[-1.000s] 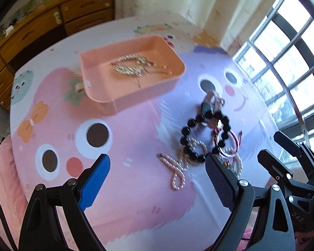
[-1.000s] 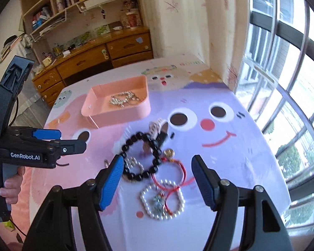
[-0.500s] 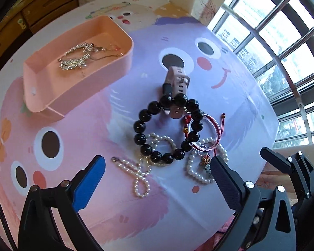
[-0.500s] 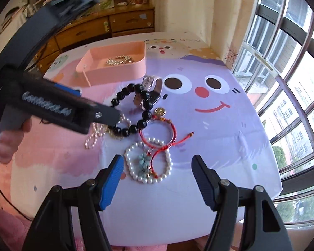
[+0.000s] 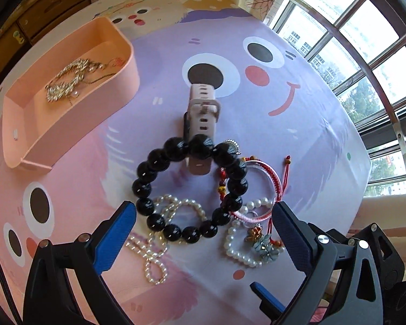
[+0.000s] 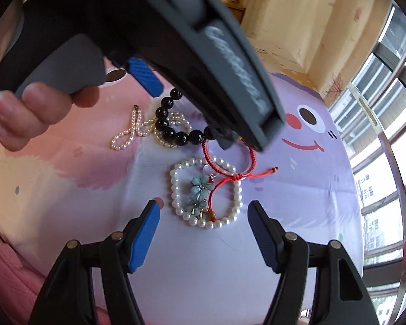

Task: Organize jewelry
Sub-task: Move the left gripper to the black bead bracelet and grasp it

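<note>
A: Left gripper [image 5: 203, 233] spread wide above the black bead bracelet [image 5: 189, 189], nothing pinched, pads clear of it

B: Right gripper [image 6: 203, 230] parted too, empty, over the pearl bracelet [image 6: 205, 192] with blue flowers; the red cord bracelet [image 6: 227, 159] overlaps it

A: Pink tray [image 5: 124, 81] sits well apart at upper left, silver chains [image 5: 67, 80] inside, watch [image 5: 203, 113] between

White lettering runs along the dark body of the left claw [image 6: 203, 62] at twelve o'clock in the right wrist view, too blurred to read. Nothing else carries legible text.
</note>
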